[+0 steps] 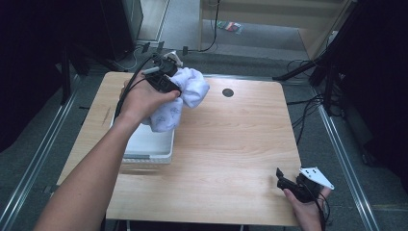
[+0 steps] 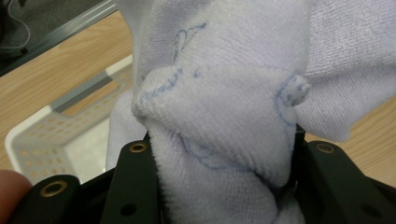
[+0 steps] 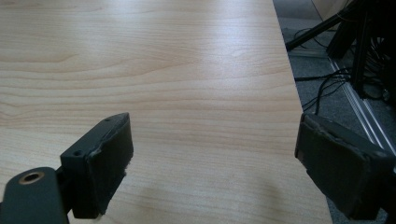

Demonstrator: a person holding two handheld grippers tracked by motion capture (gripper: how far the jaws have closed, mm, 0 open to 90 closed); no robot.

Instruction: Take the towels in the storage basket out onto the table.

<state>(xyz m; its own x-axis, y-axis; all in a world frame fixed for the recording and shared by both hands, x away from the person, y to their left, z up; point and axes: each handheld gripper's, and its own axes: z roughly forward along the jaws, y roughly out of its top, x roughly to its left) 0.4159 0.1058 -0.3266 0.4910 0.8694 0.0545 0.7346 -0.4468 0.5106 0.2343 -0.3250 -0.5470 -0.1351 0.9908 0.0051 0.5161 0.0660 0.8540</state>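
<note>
White towel [image 2: 219, 121] clamped in left tongs [image 2: 224, 154], above basket [image 1: 149, 142]

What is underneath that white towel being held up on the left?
Below the towel, clamped in the left gripper, sits a white perforated basket on the wooden table. The hanging cloth covers part of the basket's inside, so its contents cannot be told.

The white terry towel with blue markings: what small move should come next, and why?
Probably carry the white terry towel with blue markings clear of the white perforated plastic basket, towards bare wooden table: the left gripper is shut on it, and its lower end hangs over the basket.
</note>
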